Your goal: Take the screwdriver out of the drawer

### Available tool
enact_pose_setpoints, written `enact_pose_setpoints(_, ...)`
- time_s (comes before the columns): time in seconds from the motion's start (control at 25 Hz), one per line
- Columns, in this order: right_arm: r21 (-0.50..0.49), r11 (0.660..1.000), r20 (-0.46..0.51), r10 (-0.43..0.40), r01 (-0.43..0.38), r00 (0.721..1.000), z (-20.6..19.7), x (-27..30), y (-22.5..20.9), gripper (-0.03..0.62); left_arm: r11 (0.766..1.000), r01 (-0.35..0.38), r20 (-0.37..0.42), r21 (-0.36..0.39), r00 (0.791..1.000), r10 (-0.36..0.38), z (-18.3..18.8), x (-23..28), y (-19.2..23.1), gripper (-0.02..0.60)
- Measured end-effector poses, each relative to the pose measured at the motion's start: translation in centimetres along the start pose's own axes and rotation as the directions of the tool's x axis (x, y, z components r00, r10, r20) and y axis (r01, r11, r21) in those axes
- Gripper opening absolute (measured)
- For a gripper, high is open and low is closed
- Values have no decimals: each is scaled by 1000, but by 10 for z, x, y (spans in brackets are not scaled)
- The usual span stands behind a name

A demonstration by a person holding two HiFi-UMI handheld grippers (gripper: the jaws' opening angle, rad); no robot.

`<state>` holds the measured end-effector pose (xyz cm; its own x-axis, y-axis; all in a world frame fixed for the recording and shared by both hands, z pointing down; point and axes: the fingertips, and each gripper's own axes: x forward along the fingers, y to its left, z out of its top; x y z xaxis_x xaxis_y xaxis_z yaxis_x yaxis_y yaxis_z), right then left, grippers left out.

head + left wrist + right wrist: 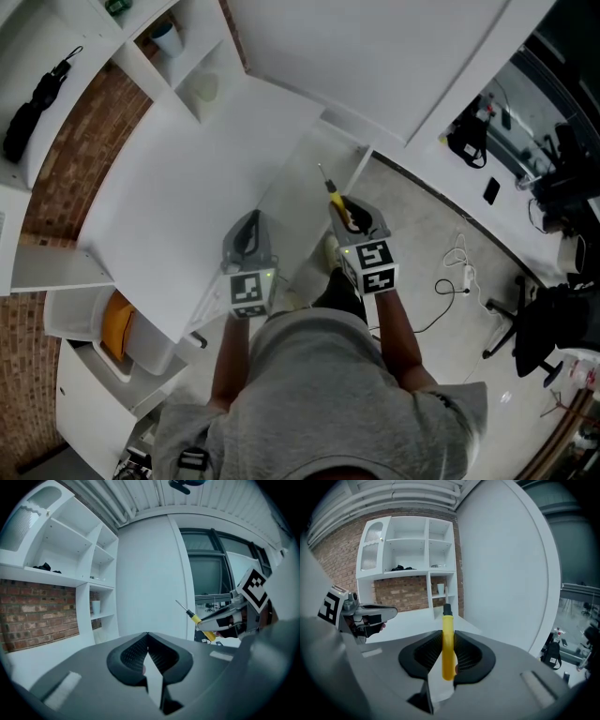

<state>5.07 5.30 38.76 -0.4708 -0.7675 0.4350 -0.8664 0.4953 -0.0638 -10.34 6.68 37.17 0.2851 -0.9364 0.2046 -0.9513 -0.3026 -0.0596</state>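
This looks like an office workroom. White open shelves stand against a brick wall beside a big white table. At far right are a long desk, a black swivel chair and a power strip on the floor.

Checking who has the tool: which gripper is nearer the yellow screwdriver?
Right. The right gripper is clamped on the screwdriver by its yellow handle, with the shaft pointing ahead. The left gripper is shut and empty, off to its left, and does not touch the tool.
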Motion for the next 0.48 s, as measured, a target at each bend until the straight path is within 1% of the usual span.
enact_pose_setpoints(0.28, -5, 1000, -10, 6, -6, 1000, -2, 4, -1, 81, 999, -12, -10, -30, 1000, 12, 4, 2, 0, 12)
enact_pose_setpoints(0.48, -13, 1000, -3, 1, -1, 1000, -1, 7, -3, 81, 1000, -5, -1, -11, 1000, 5, 0, 5, 1, 12)
